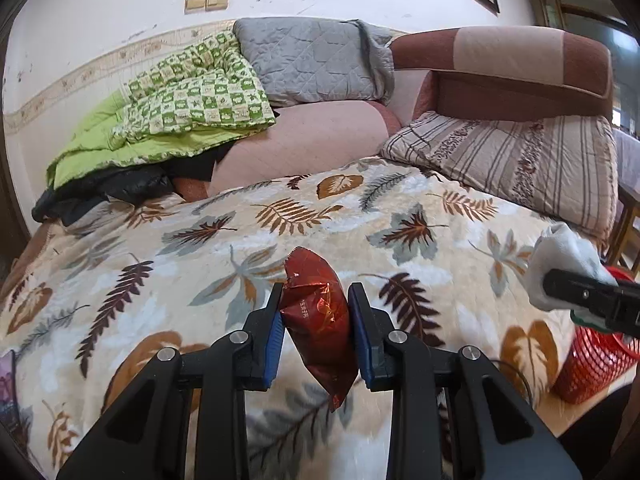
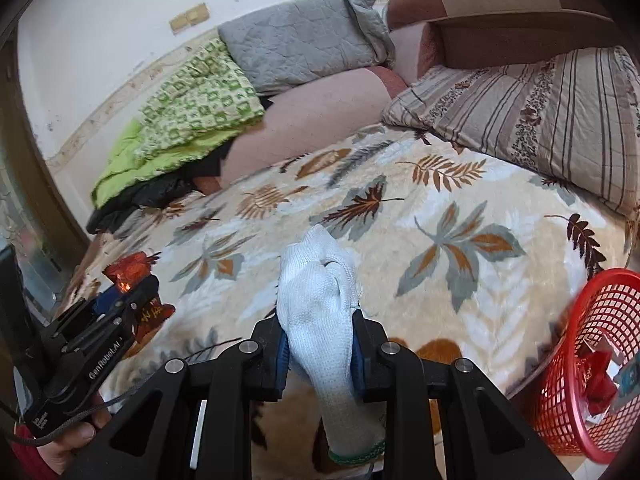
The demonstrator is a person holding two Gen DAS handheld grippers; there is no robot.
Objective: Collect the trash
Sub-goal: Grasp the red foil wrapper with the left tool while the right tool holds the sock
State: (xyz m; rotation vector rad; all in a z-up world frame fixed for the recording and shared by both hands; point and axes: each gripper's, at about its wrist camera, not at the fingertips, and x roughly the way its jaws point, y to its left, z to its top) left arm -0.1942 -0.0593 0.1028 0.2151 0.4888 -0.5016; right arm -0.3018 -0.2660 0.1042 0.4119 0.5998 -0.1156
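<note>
The left gripper is clamped on a crumpled red snack wrapper, its blue pads pressing both sides so the wrapper hangs upright between them above the bed. In the right wrist view the same wrapper shows at the near left, with part of a hand under the gripper body.

The right gripper is closed around a white knit glove, whose green-edged cuff hangs toward the camera and whose fingers point away over the bed.

A red mesh basket stands at the near right, just beside the bed's edge, with red wrappers and other scraps already inside.

The bed carries a cream blanket with a leaf print. At its far side lie a striped pillow on the right, a grey quilted pillow against the wall, and a green checked quilt on the left.
</note>
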